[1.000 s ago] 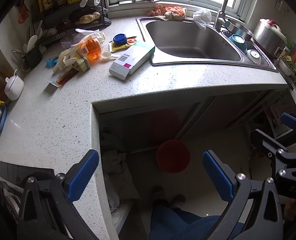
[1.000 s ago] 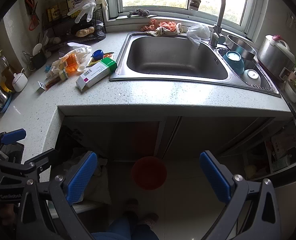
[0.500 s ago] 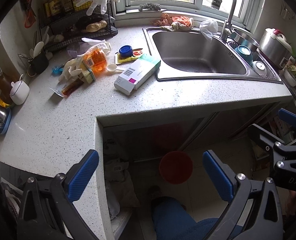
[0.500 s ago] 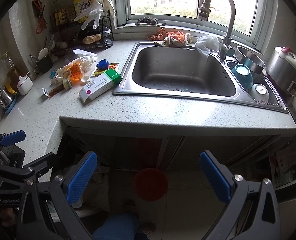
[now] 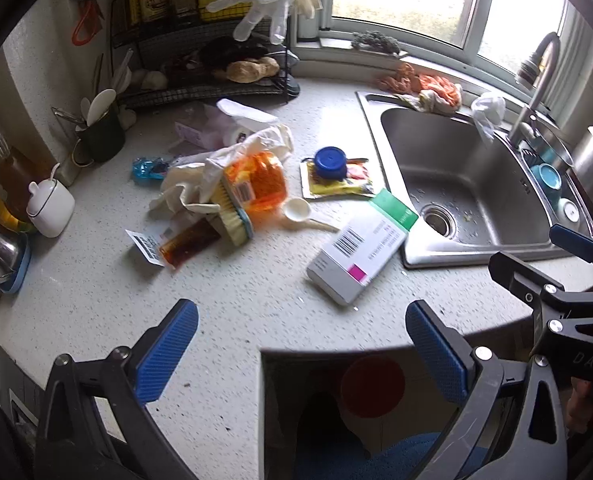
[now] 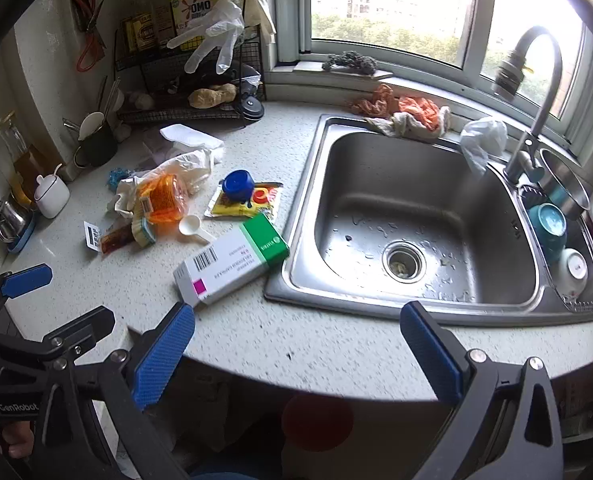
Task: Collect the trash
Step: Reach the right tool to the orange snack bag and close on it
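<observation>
Trash lies scattered on the speckled counter [image 5: 96, 304] left of the sink. A white and green carton [image 5: 362, 246] [image 6: 232, 266] rests nearest the front edge. Behind it sit a yellow sachet [image 5: 338, 180] [image 6: 246, 202] under a blue cap [image 5: 330, 162] [image 6: 237, 185], a white scoop [image 5: 300, 213], an orange plastic pack [image 5: 258, 182] [image 6: 161, 198], a crumpled white bag [image 5: 188, 186] and a brown sauce packet [image 5: 186, 242]. A red bin [image 5: 372, 386] [image 6: 317, 422] stands on the floor below. My left gripper [image 5: 302, 354] hangs open above the counter's front. My right gripper [image 6: 298, 354] is open too, its left pad close to the carton.
A steel sink [image 6: 420, 220] with a tap [image 6: 536, 92] fills the right. Bowls [image 6: 550, 228] sit in its side rack. A wire shelf [image 5: 200, 64] with bottles and hung gloves stands at the back. A white pot [image 5: 50, 208] and a utensil cup [image 5: 98, 136] line the left wall.
Both grippers have moved forward and up toward the counter. The trash now looks much closer, and the floor with the red bin has dropped to the bottom edge. Both stay open.
</observation>
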